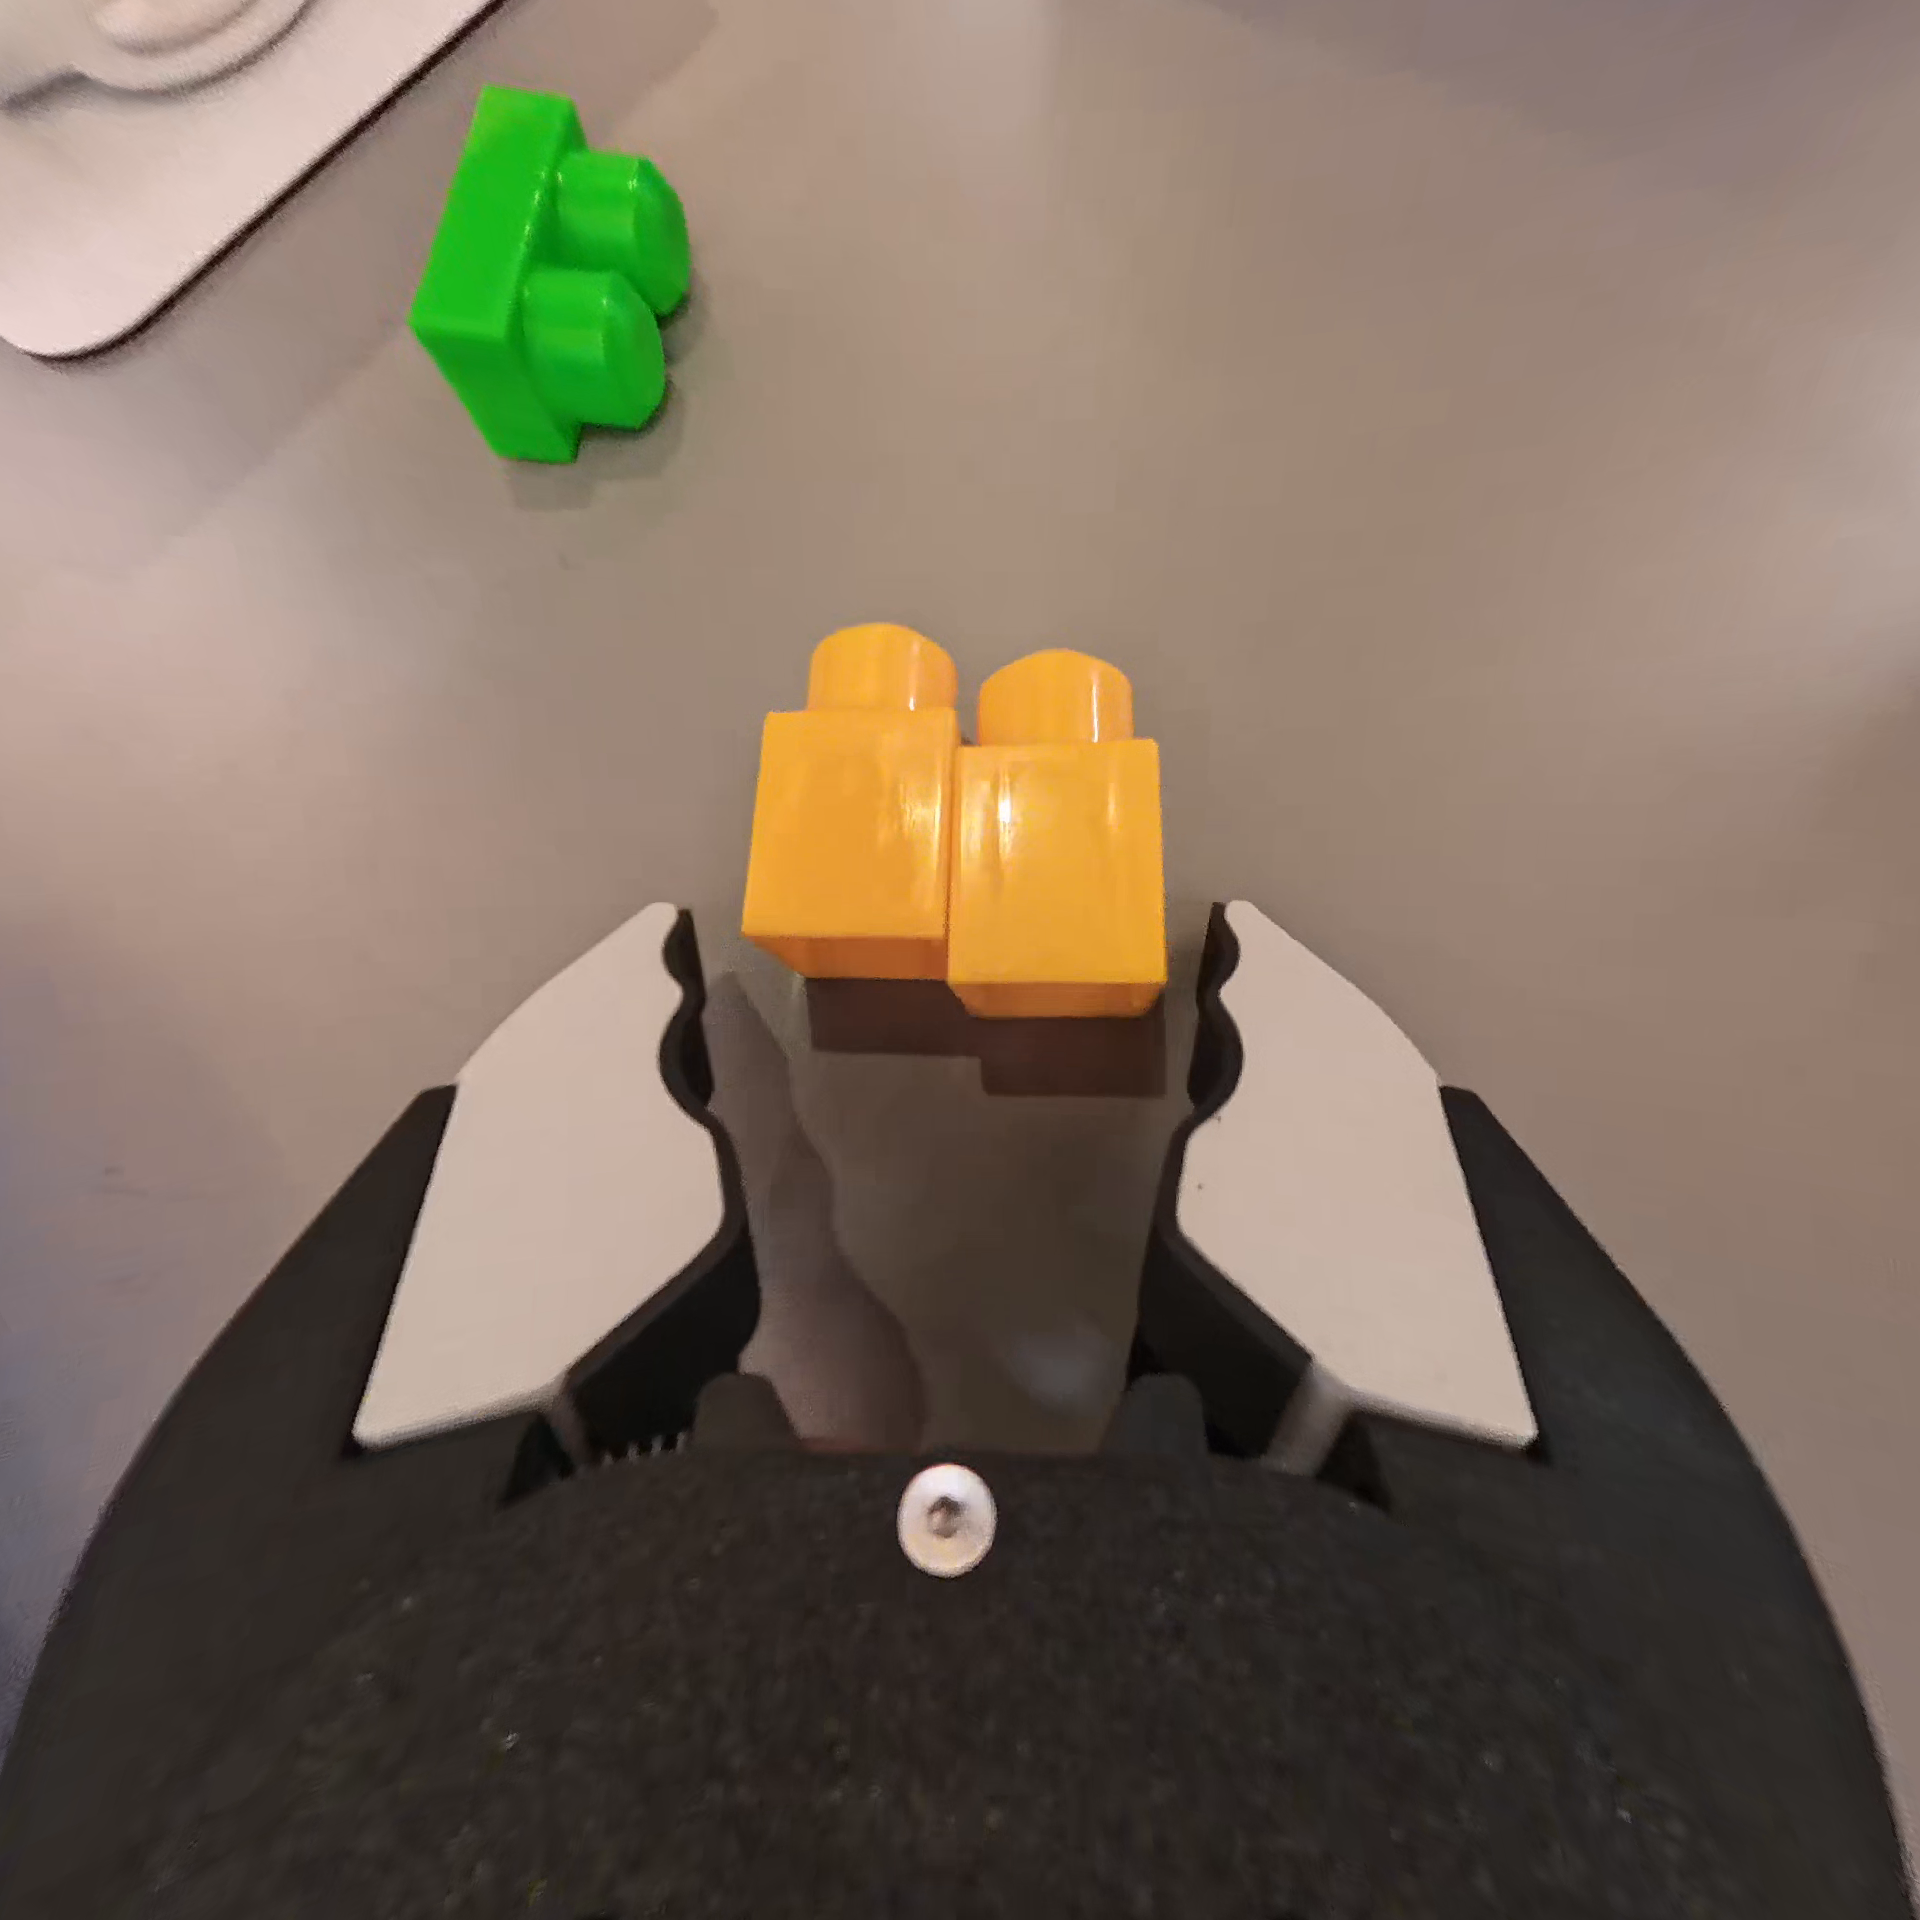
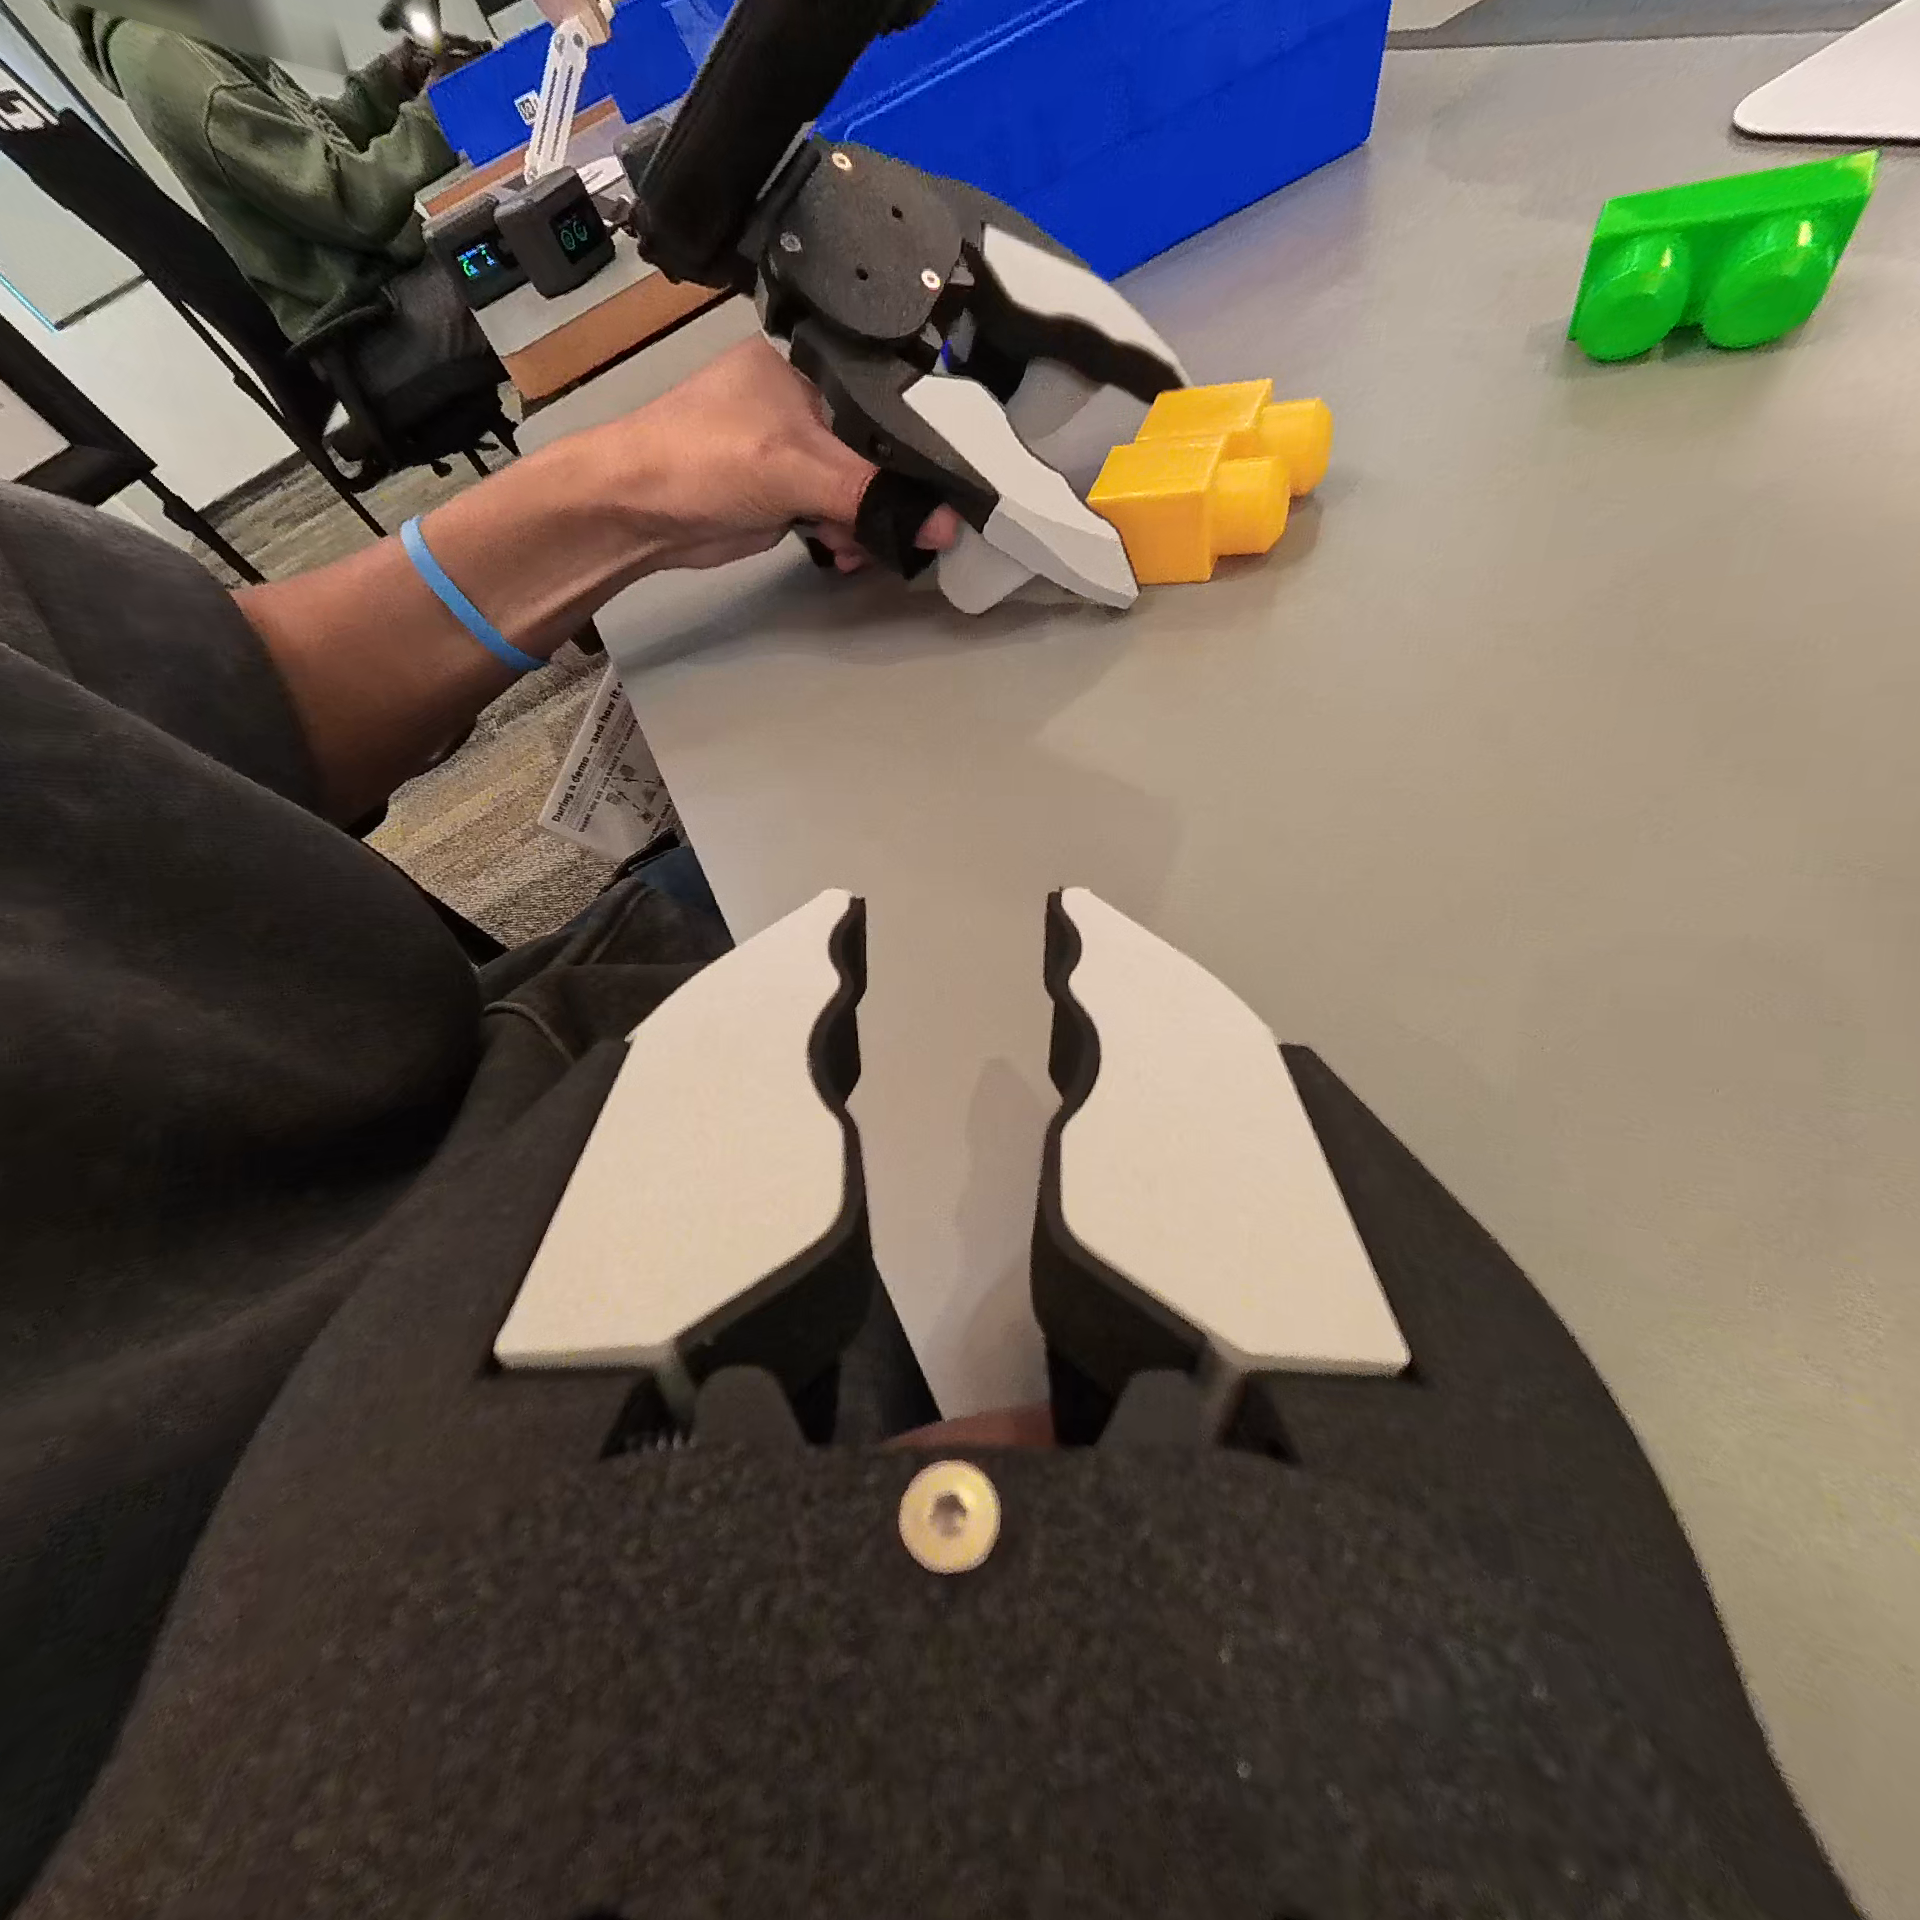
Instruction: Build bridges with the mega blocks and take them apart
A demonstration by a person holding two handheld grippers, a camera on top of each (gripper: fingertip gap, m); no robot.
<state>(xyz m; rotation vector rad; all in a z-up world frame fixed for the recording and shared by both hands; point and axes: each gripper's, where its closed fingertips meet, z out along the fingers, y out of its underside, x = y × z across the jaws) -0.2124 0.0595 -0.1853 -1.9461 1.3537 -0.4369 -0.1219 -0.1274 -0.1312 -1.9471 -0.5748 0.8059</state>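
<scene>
1. Grey table surface (image 1: 1455, 416) carries all the blocks seen in both views.
2. Left wrist view, far left: a white flat pad (image 1: 156, 208) lies at the table's upper left corner of the frame, blurred.
3. Just right of it, a green two-stud block (image 1: 540, 281) lies on its side, studs pointing right, well apart from the other blocks.
4. Centre: two orange single-stud blocks (image 1: 951, 831) lie on their sides, touching each other side by side, studs pointing away from the camera.
5. Left gripper (image 1: 951, 920) has its jaws spread wide, one finger on each side of the near ends of the orange blocks; no contact with either block is visible.
6. Right wrist view, left: a person's dark sleeve (image 2: 156, 935) and a forearm with a blue wristband (image 2: 468, 603); the hand (image 2: 748, 457) holds the left gripper's handle.
7. Behind, a second person in a green jacket (image 2: 281, 166) sits at another desk.
8. Centre: right gripper (image 2: 951, 914) hovers over bare table near its edge, jaws parted with a narrow gap, holding nothing.
9. Beyond it, a blue bin (image 2: 1143, 114) stands on the table behind the orange blocks.
10. Far right: the green block lies near the table's far side.
</scene>
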